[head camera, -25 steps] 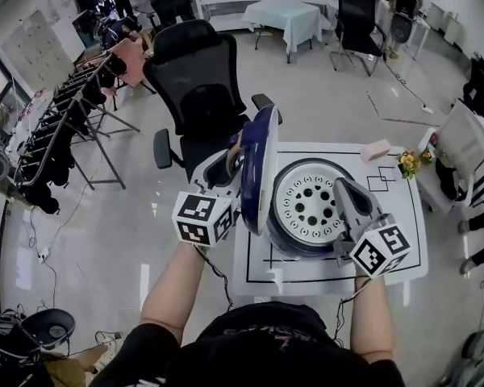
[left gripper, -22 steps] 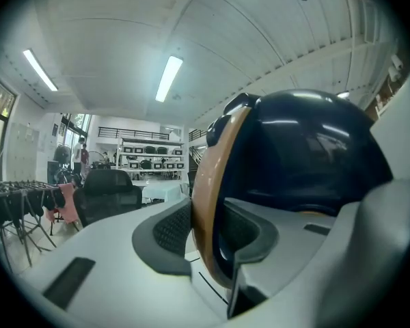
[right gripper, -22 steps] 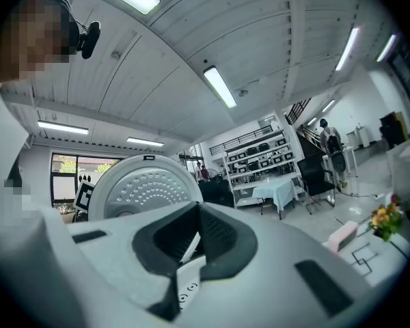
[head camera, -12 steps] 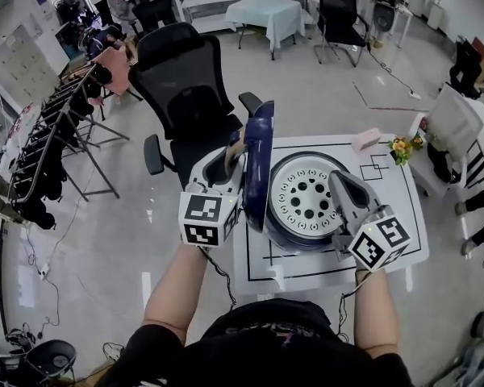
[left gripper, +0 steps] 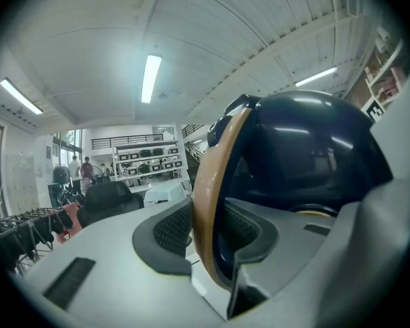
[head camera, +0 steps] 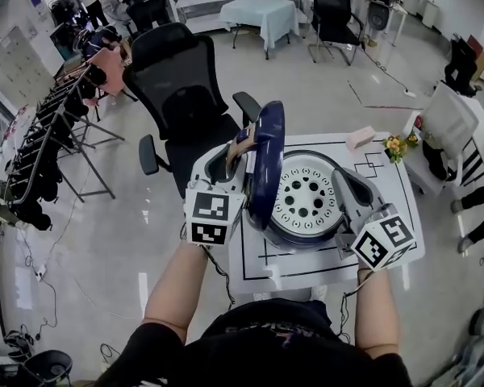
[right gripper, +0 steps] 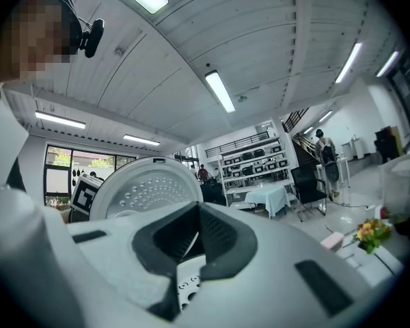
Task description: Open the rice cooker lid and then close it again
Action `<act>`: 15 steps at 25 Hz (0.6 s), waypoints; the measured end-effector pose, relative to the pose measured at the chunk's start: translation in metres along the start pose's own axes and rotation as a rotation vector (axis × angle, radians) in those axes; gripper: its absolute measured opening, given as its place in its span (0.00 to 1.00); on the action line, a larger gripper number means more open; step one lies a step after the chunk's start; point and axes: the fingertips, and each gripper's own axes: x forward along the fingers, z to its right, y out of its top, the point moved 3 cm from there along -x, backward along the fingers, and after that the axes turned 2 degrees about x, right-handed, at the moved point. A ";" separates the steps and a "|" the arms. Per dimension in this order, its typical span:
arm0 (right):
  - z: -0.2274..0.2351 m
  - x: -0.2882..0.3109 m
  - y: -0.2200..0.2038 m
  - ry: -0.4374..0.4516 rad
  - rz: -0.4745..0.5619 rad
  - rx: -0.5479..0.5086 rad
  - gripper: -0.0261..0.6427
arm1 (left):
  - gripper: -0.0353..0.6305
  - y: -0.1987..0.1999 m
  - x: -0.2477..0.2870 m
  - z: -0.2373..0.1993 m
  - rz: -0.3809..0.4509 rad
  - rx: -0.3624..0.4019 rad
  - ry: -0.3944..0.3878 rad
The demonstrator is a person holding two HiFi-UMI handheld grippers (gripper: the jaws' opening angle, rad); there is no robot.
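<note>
Bright, even light falls from long white ceiling tubes (left gripper: 151,78) overhead. Pale streaks of it show on the glossy dark blue rice cooker lid (left gripper: 314,149), and the polished grey floor (head camera: 89,240) has a sheen. Shadows are soft. Both gripper views bulge and go black at the corners, and the nearest surfaces blur.

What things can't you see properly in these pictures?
- Inside the rice cooker: no view shows it; the raised lid and its holed white plate are in the way.
- Cooker's right side: head view, behind the right gripper.
- Pink block on the table corner: head view, too small to identify.
</note>
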 end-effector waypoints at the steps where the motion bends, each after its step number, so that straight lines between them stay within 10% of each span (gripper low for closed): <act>1: 0.001 -0.001 0.002 0.002 0.000 -0.004 0.04 | 0.22 0.001 0.000 0.002 -0.003 0.011 0.001; 15: 0.035 -0.025 0.034 0.084 0.030 -0.008 0.04 | 0.24 0.022 0.021 0.064 -0.086 0.255 0.008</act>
